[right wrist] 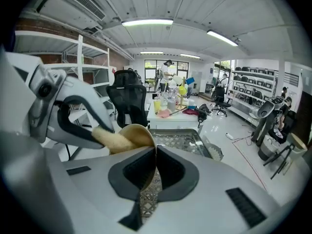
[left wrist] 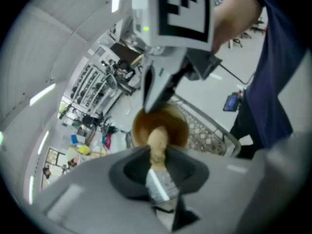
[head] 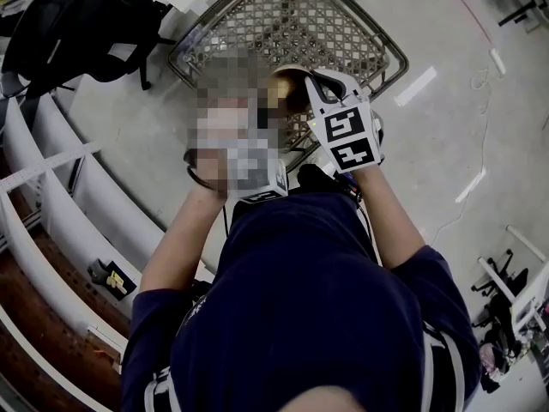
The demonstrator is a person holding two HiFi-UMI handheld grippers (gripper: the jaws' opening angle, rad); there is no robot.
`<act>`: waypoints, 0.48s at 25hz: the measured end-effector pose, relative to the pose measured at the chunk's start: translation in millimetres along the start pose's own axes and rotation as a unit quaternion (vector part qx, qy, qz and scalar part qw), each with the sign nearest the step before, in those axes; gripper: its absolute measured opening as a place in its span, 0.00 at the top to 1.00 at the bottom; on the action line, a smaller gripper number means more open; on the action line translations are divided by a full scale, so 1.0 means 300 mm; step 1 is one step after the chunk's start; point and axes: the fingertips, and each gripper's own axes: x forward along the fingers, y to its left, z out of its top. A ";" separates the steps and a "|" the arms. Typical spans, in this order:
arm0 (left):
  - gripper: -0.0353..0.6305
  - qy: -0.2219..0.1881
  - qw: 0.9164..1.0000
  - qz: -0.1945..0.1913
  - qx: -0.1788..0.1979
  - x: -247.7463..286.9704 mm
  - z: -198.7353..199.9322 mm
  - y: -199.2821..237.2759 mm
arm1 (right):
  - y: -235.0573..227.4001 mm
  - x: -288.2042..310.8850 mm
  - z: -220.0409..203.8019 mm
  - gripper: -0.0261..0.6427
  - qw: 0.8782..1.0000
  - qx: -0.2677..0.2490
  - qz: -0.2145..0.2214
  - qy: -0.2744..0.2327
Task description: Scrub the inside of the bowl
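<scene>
A tan bowl [head: 287,88] hangs tilted over a metal mesh basket [head: 257,24]. My right gripper [right wrist: 155,160] is shut on the bowl's thin rim [right wrist: 146,135]; its marker cube [head: 347,131] shows in the head view. My left gripper [left wrist: 157,167] is shut on a yellow-tan sponge [left wrist: 158,143], whose far end sits inside the brown bowl [left wrist: 175,126]. In the right gripper view the sponge [right wrist: 114,141] reaches into the bowl from the left, held by the left gripper [right wrist: 73,116]. A mosaic patch hides most of the left gripper in the head view.
The mesh basket [right wrist: 180,140] stands on the pale floor below both grippers. A black office chair [right wrist: 127,99] and a table with bottles [right wrist: 170,106] stand beyond it. White shelving [head: 51,196] runs along the left. Cables lie on the floor at the right [head: 463,187].
</scene>
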 end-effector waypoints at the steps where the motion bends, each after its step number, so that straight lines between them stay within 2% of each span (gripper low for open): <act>1: 0.82 0.000 1.000 -0.010 0.006 0.001 -0.003 -0.031 | 0.000 0.002 0.008 0.94 1.000 -0.002 -0.002 -0.001; 4: 0.82 -0.018 0.999 -0.037 0.010 -0.005 0.014 -0.095 | 0.020 0.007 0.027 0.94 1.000 -0.009 -0.003 -0.001; 6: 0.82 -0.036 0.999 -0.040 0.007 -0.013 0.032 -0.095 | 0.046 0.012 0.037 0.94 1.000 -0.012 -0.002 0.001; 9: 0.82 -0.053 0.998 -0.014 -0.005 -0.026 0.036 -0.028 | 0.089 0.020 0.054 0.94 1.000 -0.022 0.000 0.002; 12: 0.82 -0.052 0.998 0.016 -0.018 -0.036 -0.001 0.045 | 0.111 0.023 0.070 0.94 0.999 -0.036 -0.005 0.006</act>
